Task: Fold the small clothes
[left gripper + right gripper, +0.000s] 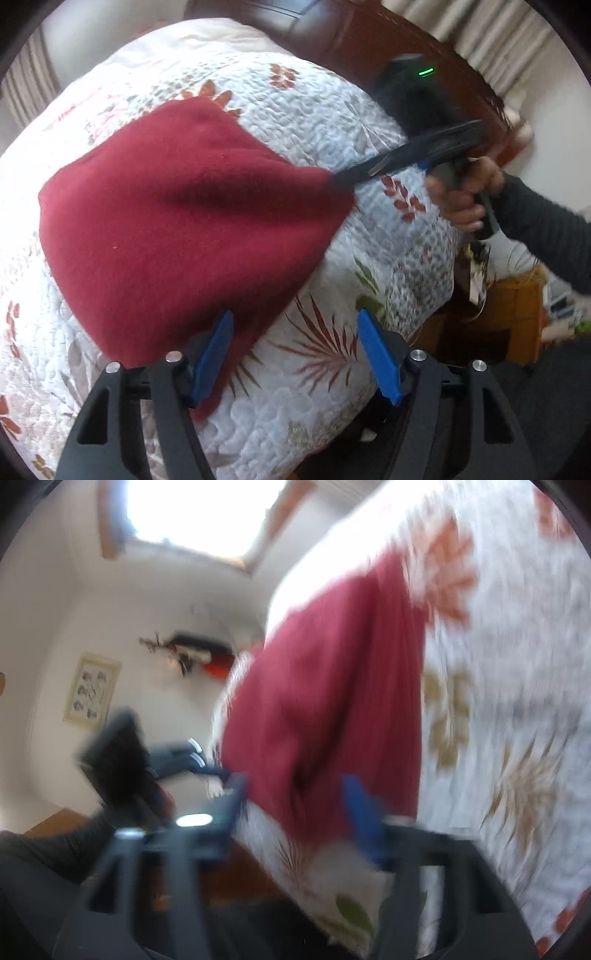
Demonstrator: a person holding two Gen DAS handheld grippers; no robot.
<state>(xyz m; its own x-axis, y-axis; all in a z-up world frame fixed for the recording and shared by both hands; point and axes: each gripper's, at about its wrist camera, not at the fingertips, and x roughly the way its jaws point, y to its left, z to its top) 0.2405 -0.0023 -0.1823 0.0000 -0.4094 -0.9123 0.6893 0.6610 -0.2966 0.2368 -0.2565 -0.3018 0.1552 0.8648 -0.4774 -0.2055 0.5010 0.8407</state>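
My left fingers [212, 354] stand spread, their blue pads apart, the near edge of the cloth [177, 229] lying over the left pad but not pinched; the left gripper [295, 354] grasps nothing. My right gripper [295, 805] looks parted in its own blurred view, with the cloth's corner hanging between the pads. From the left view its tip [343, 179] meets the cloth's right corner, which rises toward it as if lifted, yet I cannot tell for sure whether it is clamped there.

The cloth lies on the quilt [332, 110] of the bed, spread wide, one corner pulled up to the right. I judge this the start of a fold: a corner taken, the other not yet gripped. Next I should close my left pads on the near edge, then carry both corners across together.

The cloth is dark red fleece, thick, soft and fuzzy, roughly four-cornered; it will sag and cling. The quilt is white, puckered with stitching, printed with red and green leaves.
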